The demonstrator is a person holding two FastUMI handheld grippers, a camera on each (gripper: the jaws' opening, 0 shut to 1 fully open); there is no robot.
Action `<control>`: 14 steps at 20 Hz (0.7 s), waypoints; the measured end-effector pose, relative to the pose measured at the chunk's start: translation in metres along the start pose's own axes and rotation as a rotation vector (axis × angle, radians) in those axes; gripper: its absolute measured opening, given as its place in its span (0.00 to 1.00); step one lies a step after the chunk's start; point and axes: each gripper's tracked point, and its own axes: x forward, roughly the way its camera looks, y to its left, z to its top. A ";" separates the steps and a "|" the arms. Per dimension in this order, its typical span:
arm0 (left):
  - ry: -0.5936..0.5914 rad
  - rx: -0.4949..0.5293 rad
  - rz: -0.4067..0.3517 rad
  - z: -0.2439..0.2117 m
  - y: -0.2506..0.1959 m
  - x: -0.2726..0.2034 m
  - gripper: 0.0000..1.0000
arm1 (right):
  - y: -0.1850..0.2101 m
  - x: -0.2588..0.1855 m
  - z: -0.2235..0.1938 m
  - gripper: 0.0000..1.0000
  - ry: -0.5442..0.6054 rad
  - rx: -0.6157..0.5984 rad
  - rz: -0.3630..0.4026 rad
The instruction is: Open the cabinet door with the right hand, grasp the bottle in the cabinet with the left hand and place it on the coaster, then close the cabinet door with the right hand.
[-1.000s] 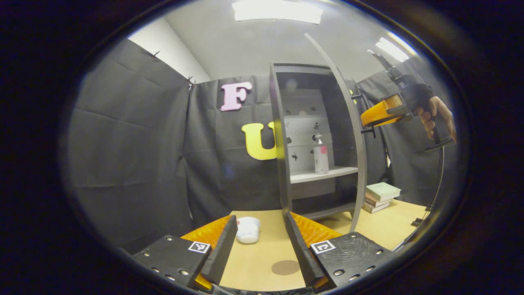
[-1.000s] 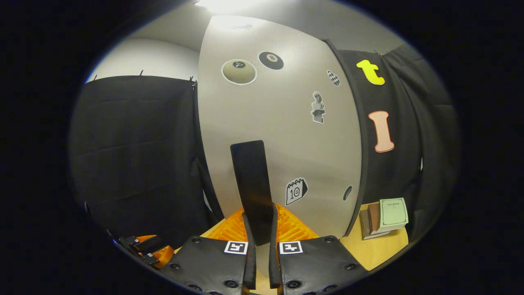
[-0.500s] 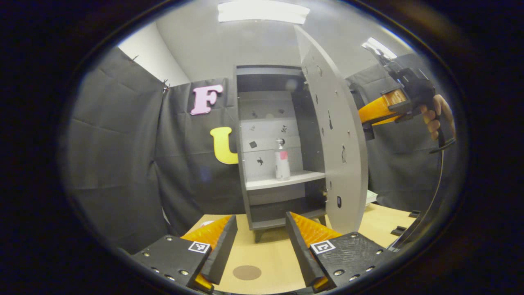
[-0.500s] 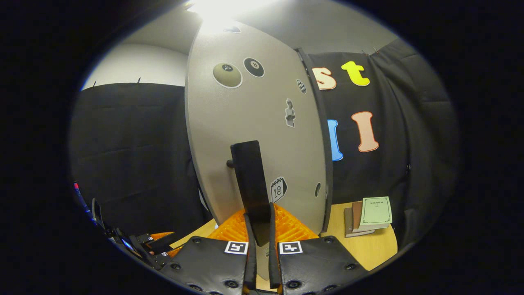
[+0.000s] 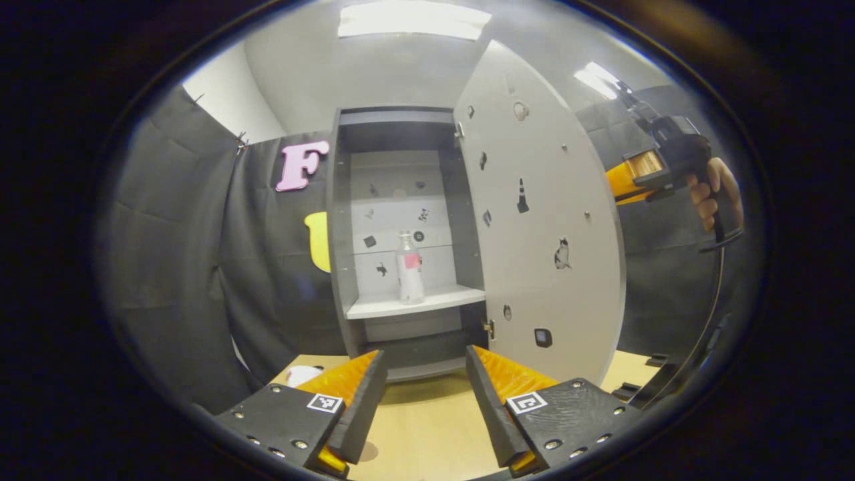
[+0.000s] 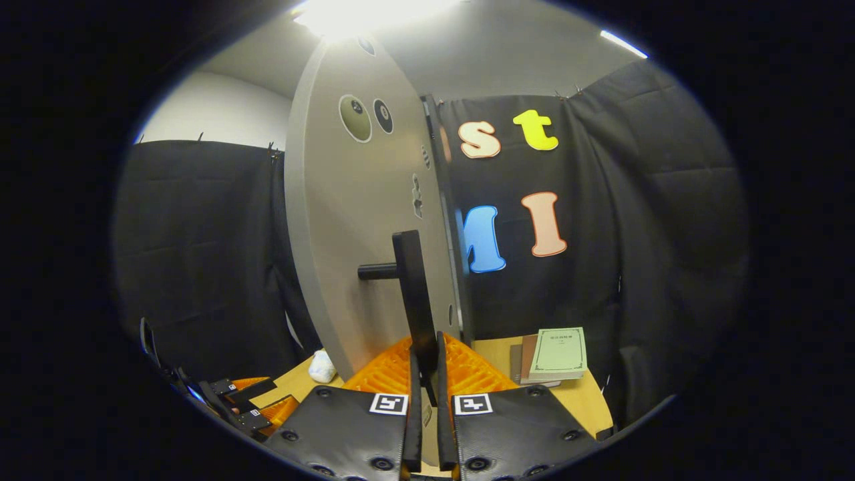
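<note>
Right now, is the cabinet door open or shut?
Open: the cabinet door is swung wide, exposing the bottle upright on the shelf.

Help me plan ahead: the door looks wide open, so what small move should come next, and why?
Probably move the left gripper forward toward the bottle. Its fingers are open, the bottle stands upright on the shelf ahead, and the right gripper holds the door handle.

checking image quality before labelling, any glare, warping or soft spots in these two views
Left gripper view: ceiling light bright but not blown out, cabinet door bowed by the fisheye, bottle small and soft. Right gripper view: glare washes out the door's top edge; door handle sharp.
</note>
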 end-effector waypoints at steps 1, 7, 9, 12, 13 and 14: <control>0.003 0.005 -0.006 0.000 -0.007 0.003 0.73 | -0.008 0.000 0.000 0.11 -0.008 -0.001 -0.008; 0.004 0.020 -0.009 0.006 -0.042 0.020 0.76 | -0.016 -0.001 -0.001 0.11 -0.039 0.008 0.075; 0.002 0.013 0.010 0.008 -0.048 0.023 0.73 | -0.018 -0.010 -0.006 0.13 -0.036 -0.003 0.103; 0.007 -0.007 0.050 0.007 -0.053 0.033 0.71 | -0.019 -0.030 -0.009 0.17 -0.032 0.025 0.185; 0.012 -0.010 0.070 0.005 -0.051 0.036 0.74 | -0.025 -0.033 -0.009 0.20 -0.034 0.022 0.182; 0.013 -0.016 0.087 0.006 -0.051 0.037 0.73 | -0.039 -0.036 -0.007 0.20 -0.040 0.001 0.158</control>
